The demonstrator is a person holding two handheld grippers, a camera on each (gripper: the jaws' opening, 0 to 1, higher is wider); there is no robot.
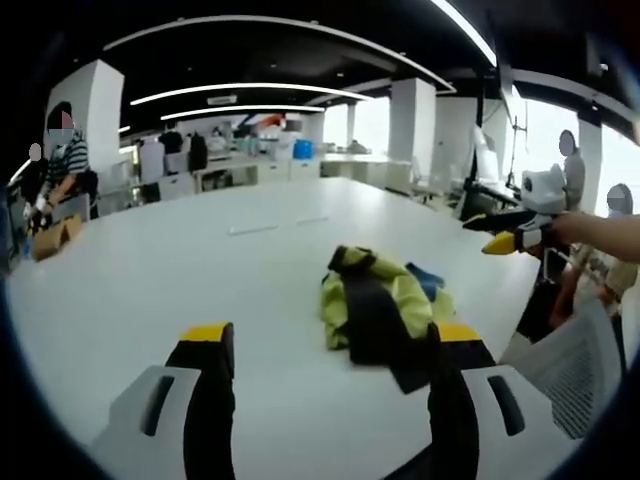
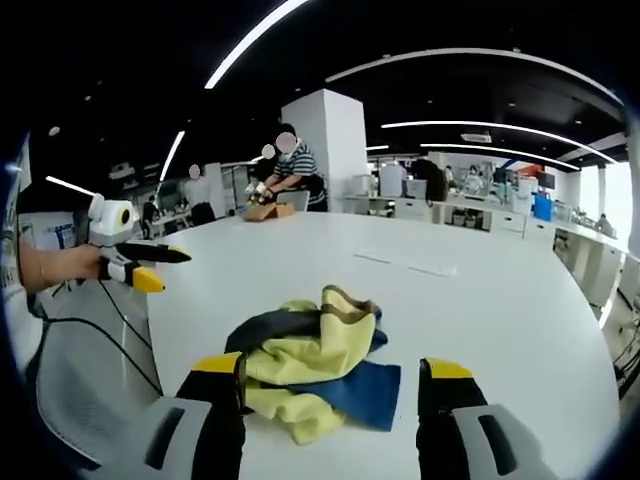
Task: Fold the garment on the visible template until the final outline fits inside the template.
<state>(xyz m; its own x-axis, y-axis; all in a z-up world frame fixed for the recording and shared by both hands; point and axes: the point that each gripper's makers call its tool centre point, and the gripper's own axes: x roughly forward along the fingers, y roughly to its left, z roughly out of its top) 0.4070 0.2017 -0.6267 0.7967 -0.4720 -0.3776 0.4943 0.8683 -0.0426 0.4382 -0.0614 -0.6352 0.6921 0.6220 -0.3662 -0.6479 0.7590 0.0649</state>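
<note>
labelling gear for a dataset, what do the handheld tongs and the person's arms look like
Left tongs: two black jaws with yellow tips, set in pale grey housings with dark slots. Right tongs are built the same way. Seen from the side, each shows a white body above black, yellow-tipped jaws, and a thin black cable hangs below the left one. No sleeve shows at either forearm.

A crumpled garment (image 1: pixel 382 305) lies on a large table (image 1: pixel 150 270), just beyond the parted jaws of the left gripper (image 1: pixel 330 345) and toward its right jaw. In the right gripper view the garment (image 2: pixel 315 365) sits between and just ahead of the right gripper (image 2: pixel 330 380), with the left gripper (image 2: pixel 140 265) held off the table's left edge above a chair (image 2: pixel 80 385). Two tape strips (image 1: pixel 275 225) lie on the table behind the garment, a box (image 1: pixel 55 238) rests at the far edge, and people stand beyond it.
</note>
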